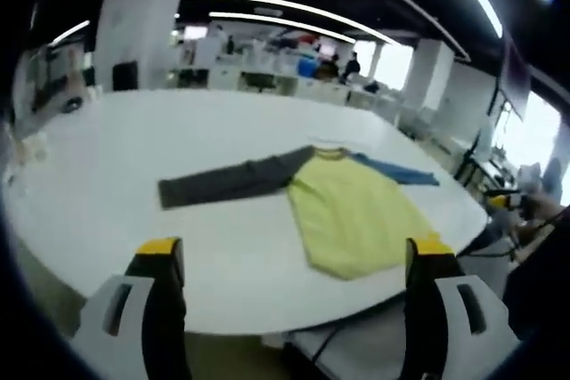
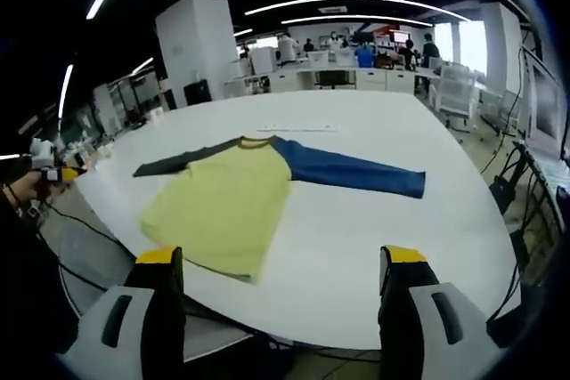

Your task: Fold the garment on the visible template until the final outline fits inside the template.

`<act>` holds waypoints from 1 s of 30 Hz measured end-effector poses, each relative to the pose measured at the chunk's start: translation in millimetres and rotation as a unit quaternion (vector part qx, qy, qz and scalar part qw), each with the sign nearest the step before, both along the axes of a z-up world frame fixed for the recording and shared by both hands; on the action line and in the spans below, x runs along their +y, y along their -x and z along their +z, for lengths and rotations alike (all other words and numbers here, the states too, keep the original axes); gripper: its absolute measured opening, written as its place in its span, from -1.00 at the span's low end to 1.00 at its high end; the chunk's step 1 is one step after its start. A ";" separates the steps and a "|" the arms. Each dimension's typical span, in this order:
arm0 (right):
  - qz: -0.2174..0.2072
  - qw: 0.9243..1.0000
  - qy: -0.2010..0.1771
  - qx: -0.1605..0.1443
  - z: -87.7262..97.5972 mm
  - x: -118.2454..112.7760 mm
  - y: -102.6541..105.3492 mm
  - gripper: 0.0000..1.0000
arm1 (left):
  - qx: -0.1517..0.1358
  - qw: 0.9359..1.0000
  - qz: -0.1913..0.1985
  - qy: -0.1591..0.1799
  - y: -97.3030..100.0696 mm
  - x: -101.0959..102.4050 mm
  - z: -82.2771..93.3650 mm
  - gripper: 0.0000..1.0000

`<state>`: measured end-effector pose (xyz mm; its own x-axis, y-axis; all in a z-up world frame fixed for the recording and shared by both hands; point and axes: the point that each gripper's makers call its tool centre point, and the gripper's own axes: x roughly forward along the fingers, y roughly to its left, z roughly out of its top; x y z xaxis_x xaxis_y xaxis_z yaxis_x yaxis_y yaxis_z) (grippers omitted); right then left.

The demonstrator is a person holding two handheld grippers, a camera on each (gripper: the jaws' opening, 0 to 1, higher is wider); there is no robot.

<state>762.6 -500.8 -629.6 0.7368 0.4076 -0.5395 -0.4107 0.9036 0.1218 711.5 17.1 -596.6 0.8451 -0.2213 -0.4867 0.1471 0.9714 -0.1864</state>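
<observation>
A long-sleeved shirt lies flat on the white oval table (image 1: 134, 131) (image 2: 383, 122). Its body is yellow (image 1: 361, 215) (image 2: 223, 206), one sleeve grey (image 1: 227, 180) (image 2: 169, 165), the other blue (image 1: 401, 171) (image 2: 356, 171). Both sleeves are spread straight out. My left gripper (image 1: 296, 251) hangs open off the table's near edge, short of the hem and holding nothing. My right gripper (image 2: 282, 257) is open too, off the edge on the opposite side of the shirt, with nothing between its jaws. Each gripper also appears small in the other's view, the right gripper (image 1: 512, 202) and the left gripper (image 2: 53, 171), each held by a hand.
A thin pale strip (image 2: 298, 128) lies on the table beyond the collar. A white pillar (image 1: 138, 24) (image 2: 200, 46), desks and people stand in the office behind. Chairs (image 2: 454, 86) sit by the far side, and cables (image 2: 98, 238) hang below the near edge.
</observation>
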 end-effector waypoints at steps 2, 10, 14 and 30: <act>0.002 1.000 -0.004 0.001 -0.9 3.2 -1.7 0.77 | 0.000 1.000 -0.005 0.001 -2.3 -2.4 -0.3 0.99; 0.014 0.999 -0.036 0.021 -8.3 23.6 -6.2 0.46 | 0.011 1.000 -0.024 -0.001 -7.2 -11.1 -8.5 0.99; 0.017 0.999 -0.038 0.026 -11.1 25.2 -7.8 0.45 | 0.020 0.999 -0.034 -0.006 -9.2 -13.6 -16.6 0.99; 0.052 0.993 -0.060 0.086 -56.1 63.2 -16.5 0.14 | 0.056 0.994 -0.097 0.020 -31.9 -49.2 -73.6 0.67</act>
<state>779.1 -437.6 -685.8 0.5882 0.5463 -0.5963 -0.4655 0.8316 0.3028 743.4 -32.0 -670.2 0.7257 -0.3953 -0.5632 0.3068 0.9185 -0.2495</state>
